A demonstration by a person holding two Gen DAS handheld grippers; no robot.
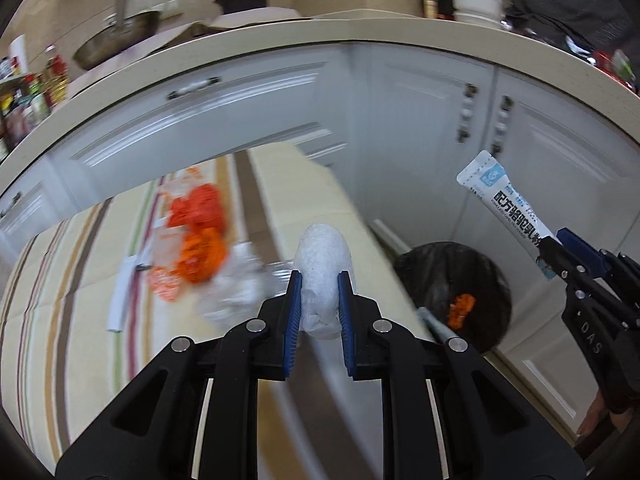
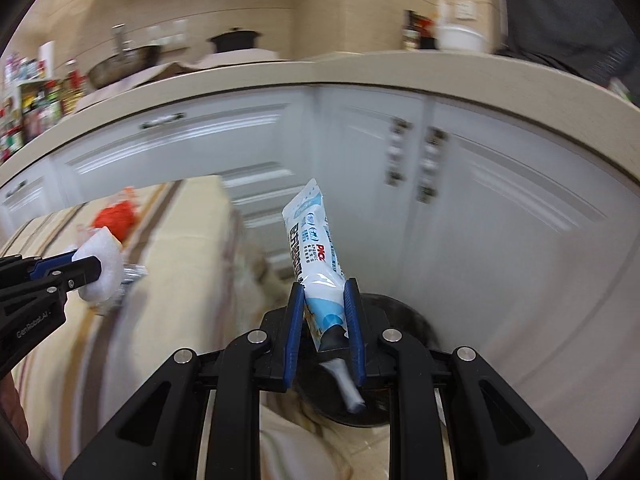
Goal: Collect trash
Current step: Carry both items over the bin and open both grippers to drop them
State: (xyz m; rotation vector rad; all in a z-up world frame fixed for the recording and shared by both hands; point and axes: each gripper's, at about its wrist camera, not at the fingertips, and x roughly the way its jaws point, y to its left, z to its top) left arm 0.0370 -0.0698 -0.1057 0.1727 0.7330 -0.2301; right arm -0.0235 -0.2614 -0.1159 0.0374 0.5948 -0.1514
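My left gripper (image 1: pixel 319 282) is shut on a crumpled white paper wad (image 1: pixel 322 264), held above the right edge of the striped table (image 1: pixel 72 320). In the right wrist view the left gripper (image 2: pixel 94 270) and wad (image 2: pixel 102 264) show at the left. My right gripper (image 2: pixel 325 292) is shut on a blue-and-white sachet packet (image 2: pixel 314 248), held over the black-lined trash bin (image 2: pixel 404 320). The left wrist view shows that packet (image 1: pixel 504 208), the right gripper (image 1: pixel 550 254) and the bin (image 1: pixel 452 292), with an orange scrap inside (image 1: pixel 460 308).
Orange wrappers (image 1: pixel 198 232), crumpled white plastic (image 1: pixel 236 292) and a white strip (image 1: pixel 120 292) lie on the table. White cabinet doors (image 1: pixel 420 128) stand behind the bin under a beige countertop (image 1: pixel 360 28) carrying pots, bottles and a white bowl.
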